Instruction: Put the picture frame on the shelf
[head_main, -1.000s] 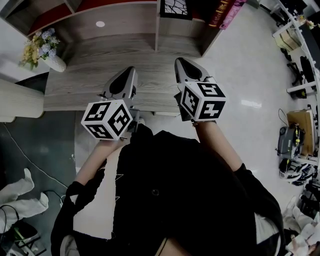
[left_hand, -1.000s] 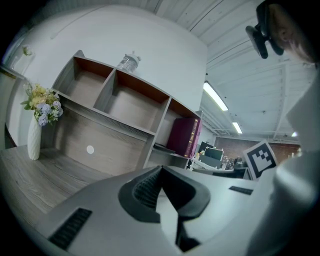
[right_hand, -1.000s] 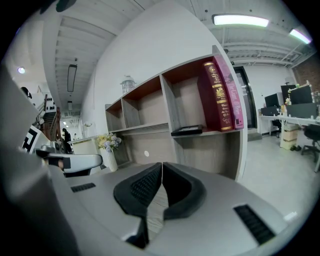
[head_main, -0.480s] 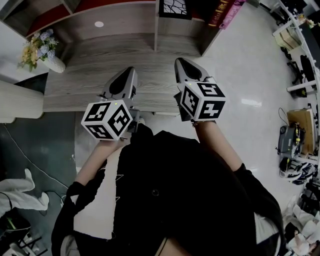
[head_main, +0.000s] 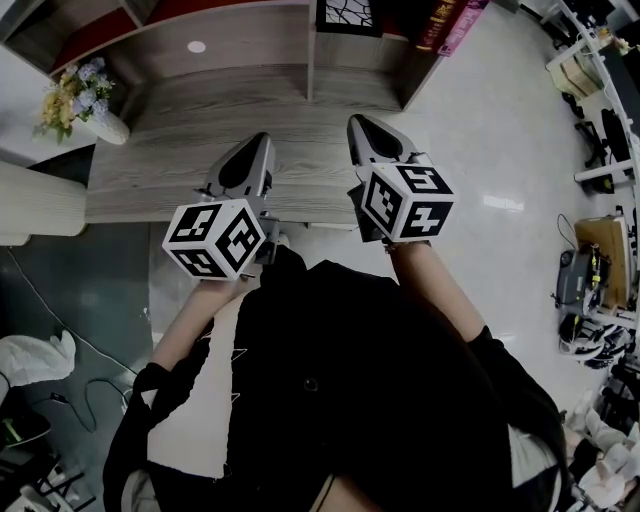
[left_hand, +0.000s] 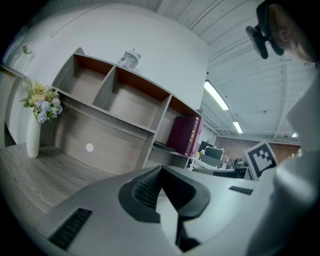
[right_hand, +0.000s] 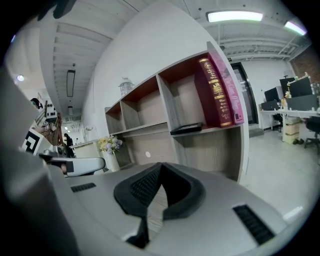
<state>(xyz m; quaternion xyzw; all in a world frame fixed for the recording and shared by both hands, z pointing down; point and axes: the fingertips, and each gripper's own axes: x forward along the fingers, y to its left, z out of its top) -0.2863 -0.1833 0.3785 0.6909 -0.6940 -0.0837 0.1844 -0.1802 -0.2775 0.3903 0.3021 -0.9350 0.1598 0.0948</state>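
The picture frame (head_main: 347, 14), black with a white crack-like pattern, lies flat in the lower right compartment of the wooden shelf (head_main: 250, 45). It shows as a dark slab (right_hand: 187, 128) in the right gripper view and as a thin dark slab (left_hand: 164, 147) in the left gripper view. My left gripper (head_main: 255, 138) and right gripper (head_main: 357, 120) hover side by side over the desk top (head_main: 190, 160), well short of the shelf. Both point toward it. The left gripper (left_hand: 161, 167) is shut with nothing in it, and the right gripper (right_hand: 161, 164) is shut and empty too.
A white vase of flowers (head_main: 85, 95) stands at the desk's left end. Red and pink books (right_hand: 217, 92) stand upright in the compartment above the frame. A glass jar (left_hand: 129, 59) sits on top of the shelf. Office desks and chairs (head_main: 590, 110) line the right side.
Neither gripper has moved. At the lower left of the head view, a person's white-clad legs have shifted across the floor.
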